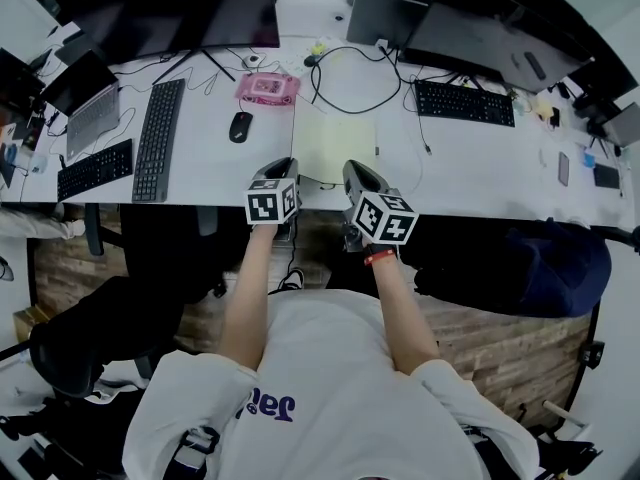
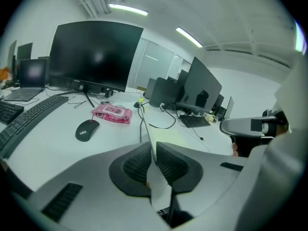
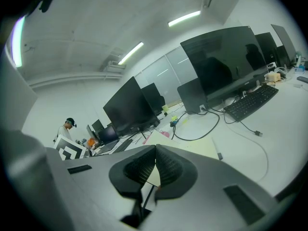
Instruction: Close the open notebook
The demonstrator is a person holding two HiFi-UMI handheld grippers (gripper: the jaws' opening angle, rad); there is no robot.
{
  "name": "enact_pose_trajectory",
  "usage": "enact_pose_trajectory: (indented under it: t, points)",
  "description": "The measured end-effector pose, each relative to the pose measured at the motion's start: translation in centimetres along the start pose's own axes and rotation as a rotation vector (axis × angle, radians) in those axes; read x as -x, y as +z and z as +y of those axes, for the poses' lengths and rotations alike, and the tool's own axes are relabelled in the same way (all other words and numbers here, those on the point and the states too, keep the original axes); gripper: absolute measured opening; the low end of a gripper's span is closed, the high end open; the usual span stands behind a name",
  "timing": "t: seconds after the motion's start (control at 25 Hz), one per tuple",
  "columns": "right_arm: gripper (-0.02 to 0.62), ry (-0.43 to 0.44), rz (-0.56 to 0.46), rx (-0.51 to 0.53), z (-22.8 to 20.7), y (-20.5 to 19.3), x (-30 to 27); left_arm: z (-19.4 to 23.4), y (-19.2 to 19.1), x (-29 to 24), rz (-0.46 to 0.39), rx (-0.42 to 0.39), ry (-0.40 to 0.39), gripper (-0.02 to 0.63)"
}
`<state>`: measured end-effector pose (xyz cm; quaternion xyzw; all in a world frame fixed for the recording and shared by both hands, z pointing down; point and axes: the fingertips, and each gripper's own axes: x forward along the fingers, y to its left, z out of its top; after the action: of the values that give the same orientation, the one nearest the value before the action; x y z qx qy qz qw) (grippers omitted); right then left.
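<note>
Notebook: one, pale yellow (image 1: 335, 148). It lies open at the near edge of the white desk (image 1: 480, 173), in the middle, with one leaf standing up along its left side.
Grippers: two, side by side at the near edge of the desk, each carrying a marker cube.
Left gripper (image 2: 154, 154): the jaws are clamped on the near edge of the raised leaf, and the thin sheet runs edge-on between the ribbed pads.
Right gripper (image 3: 155, 154): the jaws meet at the tips with nothing between them. It sits over the notebook's near right corner.
Keyboards: three. Two are on the left (image 1: 160, 140) (image 1: 95, 168) and one is far right (image 1: 463, 102).
Mouse: one, black (image 1: 240, 126), left of the notebook.
Pink pack: one (image 1: 267, 88), beyond the mouse, near the notebook's far left corner.
Black cable: one loop (image 1: 350, 88) beyond the notebook.
Large monitors: two, one far left (image 1: 190, 8) and one far right (image 1: 500, 28).
Head view only: both forearms, all three keyboards together, and the notebook's flat page in full.
Left gripper view only: the sheet caught between the pads, with the right gripper off to the right.
Right gripper view only: a person standing far left (image 3: 66, 127), beyond the left gripper's cube.
</note>
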<state>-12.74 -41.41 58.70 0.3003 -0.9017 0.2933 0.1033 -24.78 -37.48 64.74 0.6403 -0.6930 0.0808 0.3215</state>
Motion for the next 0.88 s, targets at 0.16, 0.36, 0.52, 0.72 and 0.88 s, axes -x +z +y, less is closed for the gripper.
enact_pose_trajectory:
  t: [0.16, 0.36, 0.52, 0.72, 0.88]
  points:
    - [0.015, 0.003, -0.006, -0.001, -0.2, 0.3, 0.6, -1.5, 0.5, 0.1, -0.016, -0.030, -0.012, 0.048]
    - [0.015, 0.001, -0.020, -0.008, -0.7, 0.7, 1.4, -3.1, 0.9, 0.0, -0.026, -0.049, -0.028, 0.048]
    - [0.015, -0.009, -0.036, -0.021, -1.2, 1.3, 2.2, -4.3, 1.1, 0.0, -0.029, -0.070, -0.037, 0.048]
    - [0.015, -0.023, -0.060, -0.035, -1.8, 1.8, 3.0, -5.9, 1.4, -0.3, -0.026, -0.103, -0.055, 0.049]
    - [0.015, -0.040, -0.073, -0.049, -2.6, 1.8, 3.6, -7.2, 1.6, -0.7, -0.035, -0.123, -0.072, 0.049]
